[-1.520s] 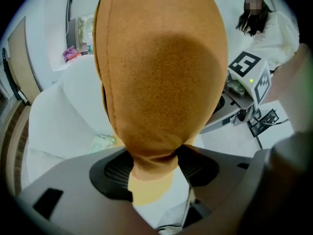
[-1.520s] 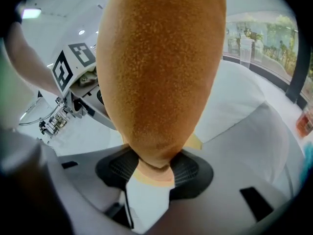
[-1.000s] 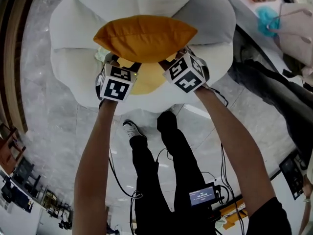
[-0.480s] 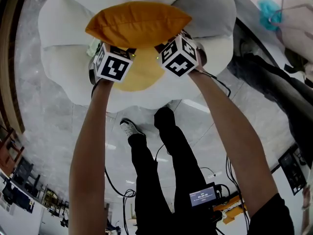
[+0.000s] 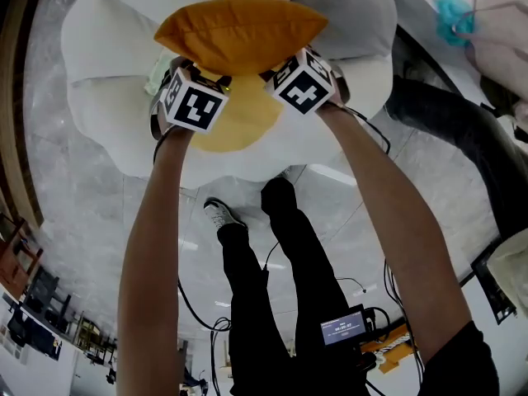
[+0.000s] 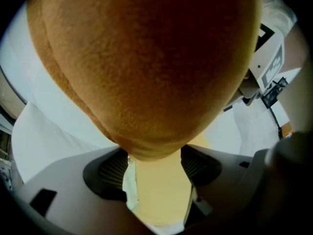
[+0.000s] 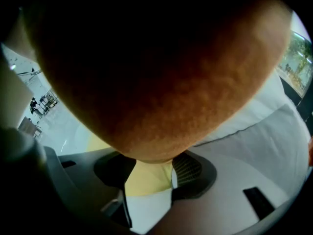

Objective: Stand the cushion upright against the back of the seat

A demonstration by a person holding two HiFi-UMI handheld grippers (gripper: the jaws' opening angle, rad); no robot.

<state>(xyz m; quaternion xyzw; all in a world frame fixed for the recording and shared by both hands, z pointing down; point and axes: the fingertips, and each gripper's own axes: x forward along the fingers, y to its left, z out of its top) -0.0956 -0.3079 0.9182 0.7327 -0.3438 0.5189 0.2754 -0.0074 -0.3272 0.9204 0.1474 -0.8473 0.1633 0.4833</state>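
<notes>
Nothing readable is coming through right now: the marker cube (image 5: 194, 104) on the left gripper (image 5: 183, 71) at eleven o'clock and the second marker cube (image 5: 305, 87) on the right gripper (image 5: 285, 63) at twelve are showing only black-and-white square codes, no letters or digits. Down at five o'clock a small screen (image 5: 342, 330) is glowing with lines of print, but they are too small to read.

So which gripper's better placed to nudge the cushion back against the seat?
Right, probably: left gripper and right gripper have both just been opening round the cushion's lower edge, but the right sits further toward the seat back.
</notes>
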